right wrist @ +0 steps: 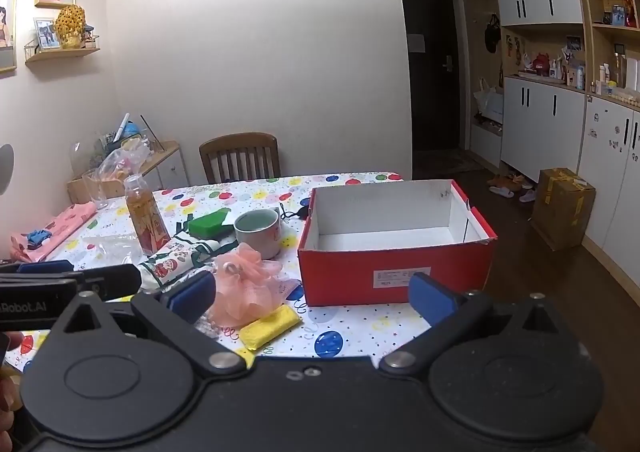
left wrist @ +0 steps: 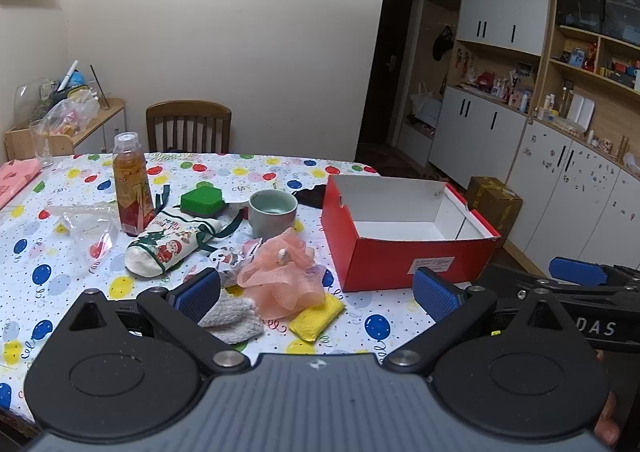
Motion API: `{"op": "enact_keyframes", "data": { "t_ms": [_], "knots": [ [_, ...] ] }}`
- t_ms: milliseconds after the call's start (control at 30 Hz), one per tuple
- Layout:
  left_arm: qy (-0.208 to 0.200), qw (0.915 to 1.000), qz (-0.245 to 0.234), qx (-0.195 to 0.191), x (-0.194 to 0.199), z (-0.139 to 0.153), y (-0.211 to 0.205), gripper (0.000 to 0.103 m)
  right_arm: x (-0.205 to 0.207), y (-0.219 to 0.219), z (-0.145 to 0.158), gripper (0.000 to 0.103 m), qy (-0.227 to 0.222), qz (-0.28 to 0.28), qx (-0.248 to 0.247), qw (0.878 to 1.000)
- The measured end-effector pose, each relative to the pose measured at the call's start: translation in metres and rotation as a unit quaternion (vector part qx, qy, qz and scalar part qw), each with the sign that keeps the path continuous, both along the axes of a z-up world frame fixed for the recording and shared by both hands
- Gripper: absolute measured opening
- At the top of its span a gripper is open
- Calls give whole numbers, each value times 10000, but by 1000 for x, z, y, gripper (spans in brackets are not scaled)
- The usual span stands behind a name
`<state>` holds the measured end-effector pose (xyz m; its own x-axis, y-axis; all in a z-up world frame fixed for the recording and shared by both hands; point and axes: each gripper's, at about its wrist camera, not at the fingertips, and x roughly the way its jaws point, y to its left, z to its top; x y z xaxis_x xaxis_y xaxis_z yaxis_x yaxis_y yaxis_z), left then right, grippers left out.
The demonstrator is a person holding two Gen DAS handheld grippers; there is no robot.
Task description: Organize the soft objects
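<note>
A pink mesh bath puff (left wrist: 282, 276) (right wrist: 246, 284) lies on the balloon-print tablecloth, partly over a yellow sponge (left wrist: 316, 318) (right wrist: 270, 326). A grey knitted cloth (left wrist: 236, 318) lies left of them. Farther back are a Christmas-print fabric pouch (left wrist: 168, 246) (right wrist: 176, 258) and a green sponge (left wrist: 201, 202) (right wrist: 210, 226). An open red shoebox (left wrist: 404, 232) (right wrist: 392, 244) stands to the right with nothing in it. My left gripper (left wrist: 316, 296) is open above the puff and sponge. My right gripper (right wrist: 310, 300) is open, in front of the box. Neither holds anything.
A tea bottle (left wrist: 130, 188) (right wrist: 146, 220), a grey-green mug (left wrist: 273, 212) (right wrist: 258, 230) and a crumpled clear plastic bag (left wrist: 86, 226) stand among the soft things. A wooden chair (left wrist: 189, 126) sits behind the table. Cabinets and a cardboard box (right wrist: 562, 206) are at the right.
</note>
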<state>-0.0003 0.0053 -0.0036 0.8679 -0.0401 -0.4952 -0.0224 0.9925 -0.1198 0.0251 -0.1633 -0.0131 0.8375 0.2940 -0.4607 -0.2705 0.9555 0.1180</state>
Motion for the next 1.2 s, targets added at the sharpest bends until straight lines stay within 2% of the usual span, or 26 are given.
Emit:
{"op": "enact_keyframes", "data": {
  "t_ms": [567,833,1200],
  "knots": [
    [4,10000,7,-12,1,6,0,103,-1,1,3,103,-11,-12,24,10000],
    [-92,9996,-254,15,-1,6,-5,103,1,0,5,103,-2,-39,29,10000],
    [-139,9997,-217,41,-1,6,-6,103,0,0,4,103,-3,-42,55,10000]
  ]
}}
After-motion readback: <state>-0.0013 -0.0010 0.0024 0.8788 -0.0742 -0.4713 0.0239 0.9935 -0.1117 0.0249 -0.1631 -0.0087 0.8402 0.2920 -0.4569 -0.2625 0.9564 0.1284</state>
